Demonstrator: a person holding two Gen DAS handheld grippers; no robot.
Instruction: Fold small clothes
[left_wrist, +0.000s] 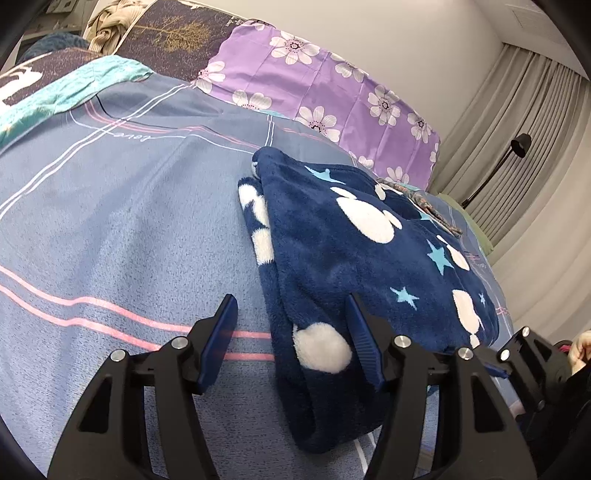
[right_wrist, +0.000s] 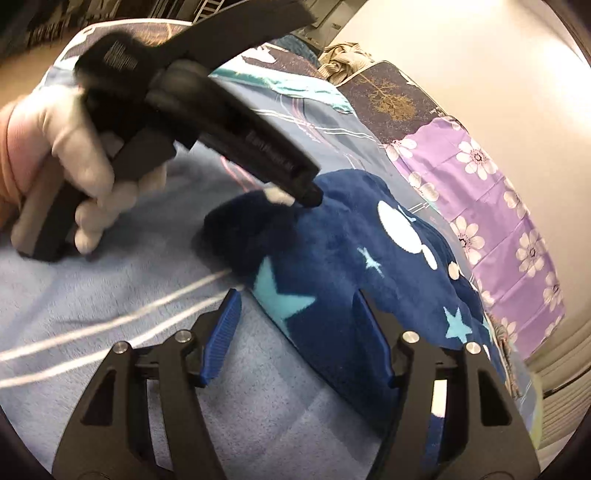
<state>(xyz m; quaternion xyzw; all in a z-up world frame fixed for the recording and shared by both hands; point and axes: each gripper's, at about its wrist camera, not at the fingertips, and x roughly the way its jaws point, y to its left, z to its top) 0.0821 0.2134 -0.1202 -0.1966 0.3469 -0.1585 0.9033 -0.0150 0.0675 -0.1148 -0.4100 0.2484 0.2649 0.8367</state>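
Observation:
A navy fleece garment (left_wrist: 354, 251) with white blobs and light blue stars lies folded in a heap on the blue striped bedsheet (left_wrist: 110, 221). My left gripper (left_wrist: 291, 306) is open, its fingers straddling the garment's near left edge. My right gripper (right_wrist: 297, 299) is open too, fingers on either side of the garment's (right_wrist: 351, 266) near edge with a large light blue star. In the right wrist view the left gripper's body (right_wrist: 207, 107), held by a white-gloved hand (right_wrist: 74, 155), reaches down to the garment's left end. The right gripper's body (left_wrist: 528, 354) shows at the lower right in the left wrist view.
A purple flowered pillow (left_wrist: 325, 96) lies behind the garment at the head of the bed. A dark patterned blanket (left_wrist: 166, 33) and a teal cloth (left_wrist: 55, 96) lie at the far left. Curtains (left_wrist: 524, 147) and a black lamp (left_wrist: 517, 147) stand to the right.

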